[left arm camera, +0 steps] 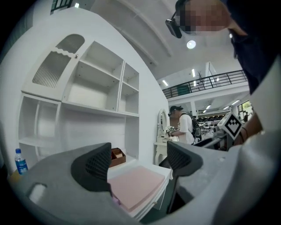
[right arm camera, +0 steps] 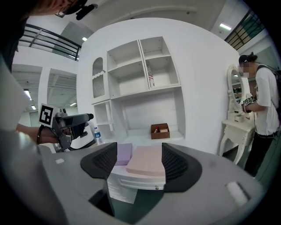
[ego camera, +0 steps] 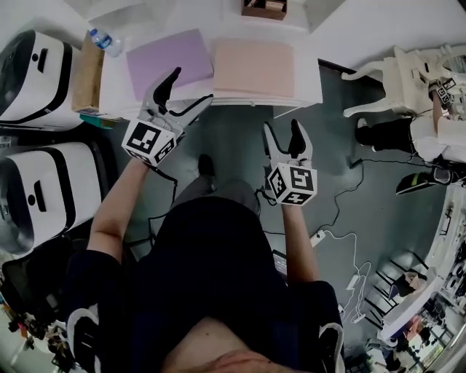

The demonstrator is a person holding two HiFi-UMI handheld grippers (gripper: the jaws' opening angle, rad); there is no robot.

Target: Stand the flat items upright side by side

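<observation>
A white surface (ego camera: 306, 44) runs along the top of the head view, backed by a white shelf unit (right arm camera: 139, 66). Two flat items lie face down on it, side by side, neither stood upright. The purple flat item (ego camera: 169, 62) is at upper left centre. The pink flat item (ego camera: 253, 67) is just to its right, near the surface's front edge. A brown box (ego camera: 264, 7) sits at the top edge behind them, and a water bottle (ego camera: 102, 40) stands at the upper left.

Left tongs (ego camera: 191, 86): jaws wide apart, nothing between them. They are held at the front edge below the purple flat item; whether they touch it cannot be determined.

Right tongs (ego camera: 282, 127): jaws moderately apart, holding nothing. They sit in the centre of the frame over the grey floor (ego camera: 342, 160), short of the surface and pointed toward the pink flat item.
</observation>
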